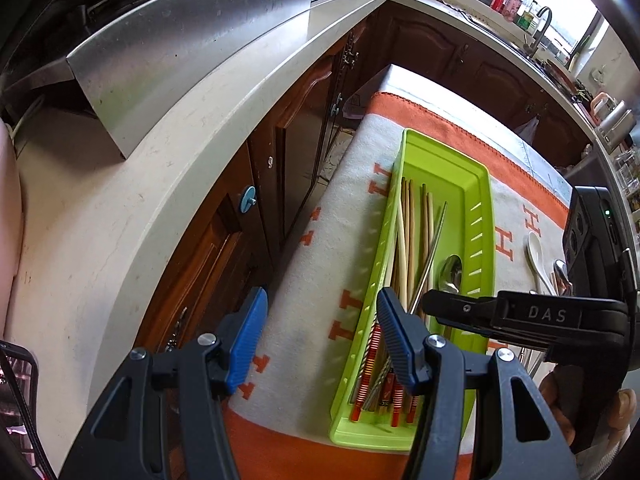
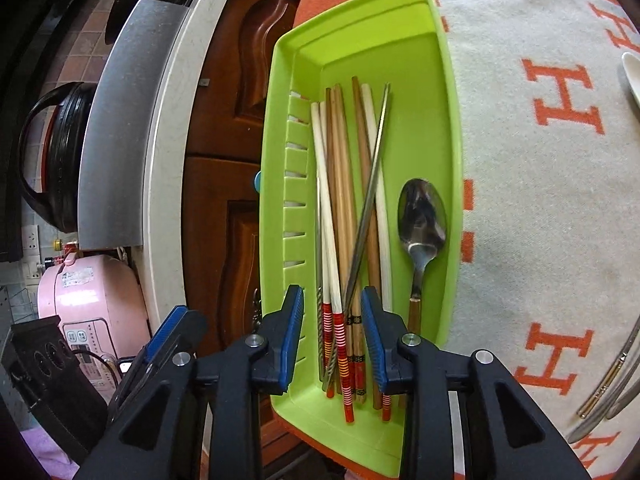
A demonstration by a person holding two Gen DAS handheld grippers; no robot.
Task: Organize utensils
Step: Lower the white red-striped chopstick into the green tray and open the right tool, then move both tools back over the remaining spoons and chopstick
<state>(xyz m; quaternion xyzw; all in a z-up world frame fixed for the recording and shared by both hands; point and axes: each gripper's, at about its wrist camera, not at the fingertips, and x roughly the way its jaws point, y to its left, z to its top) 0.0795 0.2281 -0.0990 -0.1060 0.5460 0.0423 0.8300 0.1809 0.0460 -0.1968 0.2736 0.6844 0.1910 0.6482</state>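
A lime-green utensil tray (image 1: 478, 204) (image 2: 448, 128) lies on an orange and grey cloth. It holds several chopsticks (image 1: 408, 232) (image 2: 340, 208) and a metal spoon with a brown handle (image 1: 450, 274) (image 2: 422, 216). My left gripper (image 1: 322, 320) is open and empty, above the tray's left rim and the cloth. My right gripper (image 2: 332, 320) is open and empty, just above the near ends of the chopsticks; it also shows in the left wrist view (image 1: 520, 312). A white ceramic spoon (image 1: 536, 256) (image 2: 632, 76) and metal utensils (image 2: 608, 388) lie on the cloth right of the tray.
A pale counter (image 1: 132, 216) with a steel panel (image 1: 180, 48) runs along the left, over brown wooden cabinets (image 1: 224, 240). A pink rice cooker (image 2: 88, 300) and a black pot (image 2: 56, 152) stand on it. A sink and bottles (image 1: 520, 4) are at the far back.
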